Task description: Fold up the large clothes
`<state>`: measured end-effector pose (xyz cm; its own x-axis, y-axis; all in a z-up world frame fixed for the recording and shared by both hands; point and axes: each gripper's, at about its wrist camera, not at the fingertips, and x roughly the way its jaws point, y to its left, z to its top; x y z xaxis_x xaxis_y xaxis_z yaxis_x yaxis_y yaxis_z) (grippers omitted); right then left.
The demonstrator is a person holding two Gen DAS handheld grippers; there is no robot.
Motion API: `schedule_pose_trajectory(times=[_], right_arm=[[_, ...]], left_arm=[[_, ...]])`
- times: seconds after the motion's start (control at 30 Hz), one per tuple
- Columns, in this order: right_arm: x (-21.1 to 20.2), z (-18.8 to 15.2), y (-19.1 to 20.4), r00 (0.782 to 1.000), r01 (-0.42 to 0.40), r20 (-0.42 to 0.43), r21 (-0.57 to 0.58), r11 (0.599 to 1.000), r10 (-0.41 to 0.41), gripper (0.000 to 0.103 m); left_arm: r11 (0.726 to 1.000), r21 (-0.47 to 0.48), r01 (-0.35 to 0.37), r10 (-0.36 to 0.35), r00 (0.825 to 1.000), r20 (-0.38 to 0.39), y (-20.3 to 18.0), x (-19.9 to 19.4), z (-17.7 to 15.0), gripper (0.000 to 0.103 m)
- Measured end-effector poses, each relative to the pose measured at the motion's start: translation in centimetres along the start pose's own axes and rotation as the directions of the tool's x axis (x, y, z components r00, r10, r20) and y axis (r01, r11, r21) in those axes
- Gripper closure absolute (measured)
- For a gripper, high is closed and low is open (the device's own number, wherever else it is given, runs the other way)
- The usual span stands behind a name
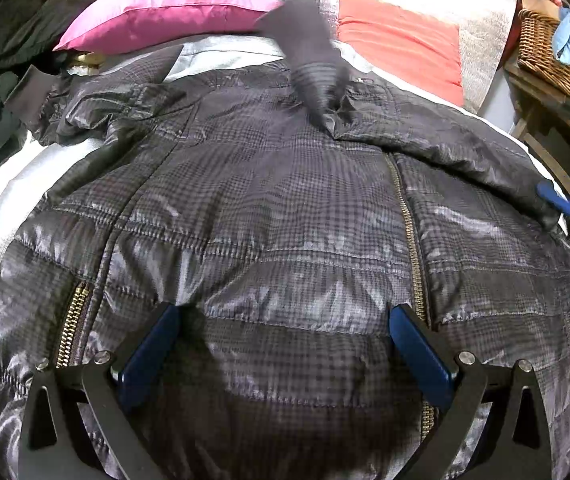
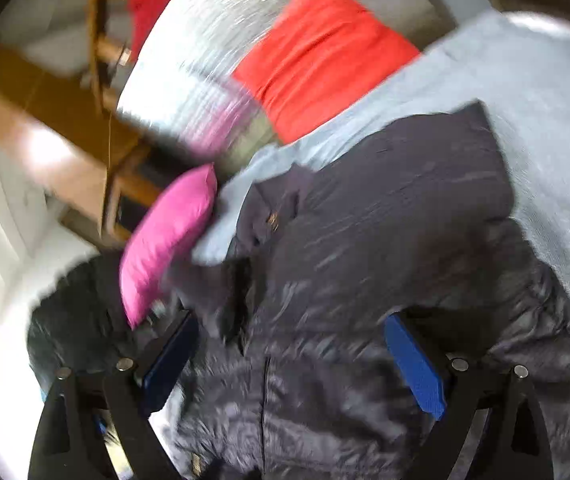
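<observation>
A dark plaid quilted jacket (image 1: 277, 216) lies spread on a bed with a light sheet (image 1: 13, 176). Its brass zipper (image 1: 409, 232) runs down the front. One sleeve lies across the chest, its cuff blurred in the left wrist view (image 1: 309, 48). My left gripper (image 1: 285, 320) is open just above the jacket's lower front, holding nothing. My right gripper (image 2: 291, 328) is open over the jacket (image 2: 365, 280), empty; its view is motion-blurred. A blue finger of the right gripper (image 1: 557, 198) shows at the jacket's right sleeve in the left wrist view.
A pink pillow (image 1: 165, 12) and a red pillow (image 1: 401, 40) lie at the head of the bed. Dark clothes (image 1: 1, 80) are piled at the left. A wicker basket (image 1: 553, 52) sits on wooden furniture at the right. Wooden furniture (image 2: 65, 120) stands beyond the bed.
</observation>
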<state>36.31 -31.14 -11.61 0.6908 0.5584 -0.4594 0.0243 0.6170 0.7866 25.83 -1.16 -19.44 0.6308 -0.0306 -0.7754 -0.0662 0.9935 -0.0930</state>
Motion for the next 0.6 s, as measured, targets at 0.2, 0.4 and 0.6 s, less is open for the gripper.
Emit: schedule_pose_trajectory(times=[0.2,0.4,0.6], right_arm=[[0.9,0.0,-4.6,0.993,-0.121,0.010,0.124,0.985,0.121,0.007],[1.0,-0.6,-5.6,0.969,-0.246,0.044,0.060,0.967,0.243,0.007],[0.3,-1.9,-5.4,0.966,-0.248,0.067,-0.050,0.967,0.252,0.007]], left_arm=[[1.000,0.006,-0.009,0.009,0.999,-0.054,-0.3,-0.2,0.6,0.000],[0.970,-0.137,0.201,-0.213,0.973,-0.084,1.4,-3.0,7.1,0.000],[0.913,-0.364,0.181,-0.223,0.972,-0.076,4.7,4.0,16.6,0.000]])
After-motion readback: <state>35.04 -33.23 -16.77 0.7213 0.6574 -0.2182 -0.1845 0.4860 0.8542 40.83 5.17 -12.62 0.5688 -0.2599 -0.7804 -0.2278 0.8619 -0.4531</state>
